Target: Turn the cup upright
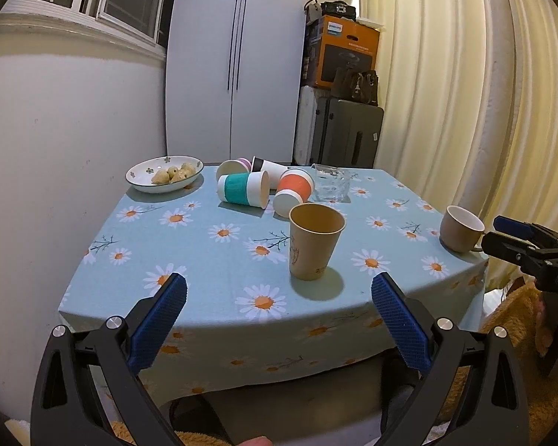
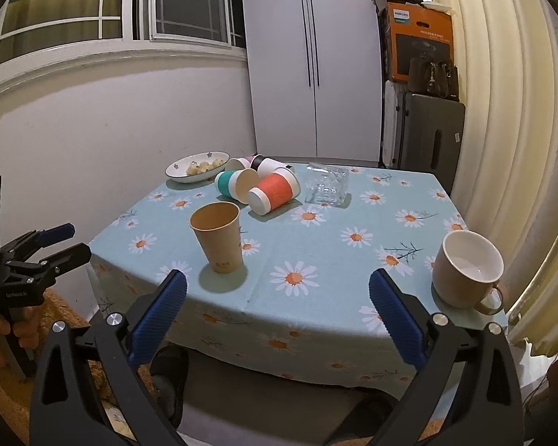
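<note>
A brown paper cup (image 1: 314, 241) (image 2: 219, 236) stands upright near the front of the table. A tan mug (image 1: 461, 228) (image 2: 467, 273) stands upright at the right edge. Behind them lie tipped cups: a teal-banded one (image 1: 243, 189) (image 2: 234, 184), an orange-banded one (image 1: 294, 193) (image 2: 273, 193), and a black-and-white one (image 1: 269, 169) (image 2: 266, 165). A clear glass (image 1: 331, 182) (image 2: 327, 186) lies on its side. My left gripper (image 1: 279, 297) is open and empty before the table's front edge. My right gripper (image 2: 277, 293) is open and empty, also off the front edge.
A flowered bowl of food (image 1: 165, 174) (image 2: 199, 165) sits at the back left. The table has a blue daisy cloth (image 1: 212, 260) (image 2: 334, 260). A white wall is at the left, a curtain (image 1: 465, 93) at the right, a cabinet and suitcases behind.
</note>
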`<state>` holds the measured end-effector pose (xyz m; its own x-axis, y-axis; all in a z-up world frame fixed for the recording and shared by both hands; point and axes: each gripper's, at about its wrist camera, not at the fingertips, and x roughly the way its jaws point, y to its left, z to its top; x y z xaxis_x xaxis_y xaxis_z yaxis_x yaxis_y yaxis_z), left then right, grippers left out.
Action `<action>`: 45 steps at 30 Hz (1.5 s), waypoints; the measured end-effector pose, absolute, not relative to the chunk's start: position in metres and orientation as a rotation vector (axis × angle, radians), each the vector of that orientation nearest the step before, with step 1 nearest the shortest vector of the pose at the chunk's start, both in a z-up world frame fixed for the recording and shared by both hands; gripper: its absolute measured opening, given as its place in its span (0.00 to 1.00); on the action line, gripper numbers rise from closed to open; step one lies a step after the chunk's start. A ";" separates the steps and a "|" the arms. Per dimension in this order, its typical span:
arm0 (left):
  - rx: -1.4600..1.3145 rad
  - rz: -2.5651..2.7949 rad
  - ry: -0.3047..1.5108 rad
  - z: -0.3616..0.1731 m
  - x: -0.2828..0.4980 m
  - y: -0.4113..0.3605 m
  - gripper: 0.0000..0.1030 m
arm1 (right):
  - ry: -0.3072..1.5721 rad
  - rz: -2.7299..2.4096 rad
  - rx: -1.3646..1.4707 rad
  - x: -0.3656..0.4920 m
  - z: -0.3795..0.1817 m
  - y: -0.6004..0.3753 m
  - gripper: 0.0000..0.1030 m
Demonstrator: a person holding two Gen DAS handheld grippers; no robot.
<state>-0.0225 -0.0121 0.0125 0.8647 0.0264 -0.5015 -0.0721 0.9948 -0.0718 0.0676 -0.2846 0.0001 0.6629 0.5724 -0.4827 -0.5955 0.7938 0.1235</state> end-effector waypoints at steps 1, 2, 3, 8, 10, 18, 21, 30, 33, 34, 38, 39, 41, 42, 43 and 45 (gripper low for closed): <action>-0.092 0.052 0.525 0.012 -0.022 -0.012 0.95 | 0.532 0.656 -0.047 0.068 0.000 -0.284 0.95; -0.096 0.054 0.525 0.012 -0.023 -0.011 0.95 | 0.532 0.655 -0.048 0.068 -0.001 -0.284 0.95; -0.097 0.052 0.526 0.012 -0.023 -0.011 0.95 | 0.531 0.654 -0.049 0.068 -0.001 -0.284 0.95; -0.096 0.049 0.534 0.012 -0.021 -0.011 0.95 | 0.531 0.650 -0.058 0.068 -0.001 -0.283 0.95; -0.098 0.050 0.535 0.012 -0.021 -0.011 0.95 | 0.531 0.650 -0.066 0.068 -0.002 -0.281 0.95; -0.103 0.053 0.538 0.011 -0.020 -0.010 0.95 | 0.532 0.650 -0.071 0.068 -0.003 -0.281 0.95; -0.104 0.056 0.536 0.011 -0.020 -0.010 0.95 | 0.531 0.649 -0.071 0.069 -0.003 -0.281 0.95; -0.102 0.058 0.541 0.010 -0.021 -0.010 0.95 | 0.532 0.648 -0.074 0.069 -0.003 -0.281 0.95; -0.103 0.059 0.543 0.011 -0.022 -0.011 0.95 | 0.532 0.647 -0.072 0.068 -0.003 -0.282 0.95; -0.103 0.059 0.543 0.010 -0.021 -0.010 0.95 | 0.532 0.646 -0.072 0.069 -0.003 -0.282 0.95; -0.104 0.061 0.544 0.011 -0.021 -0.011 0.95 | 0.535 0.646 -0.078 0.069 -0.004 -0.281 0.95; -0.105 0.061 0.543 0.011 -0.021 -0.011 0.95 | 0.535 0.645 -0.078 0.068 -0.004 -0.281 0.95; -0.105 0.061 0.544 0.011 -0.021 -0.011 0.95 | 0.534 0.645 -0.078 0.068 -0.004 -0.281 0.95; -0.105 0.062 0.545 0.011 -0.021 -0.012 0.95 | 0.534 0.645 -0.077 0.069 -0.004 -0.281 0.95; -0.104 0.062 0.545 0.011 -0.021 -0.012 0.95 | 0.535 0.646 -0.077 0.069 -0.004 -0.281 0.95; -0.105 0.061 0.547 0.010 -0.020 -0.012 0.95 | 0.535 0.645 -0.078 0.068 -0.004 -0.281 0.95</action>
<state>-0.0203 -0.0117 0.0104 0.8526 0.0299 -0.5217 -0.0857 0.9928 -0.0832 0.0684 -0.2808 -0.0039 0.6688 0.5523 -0.4976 -0.5914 0.8009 0.0940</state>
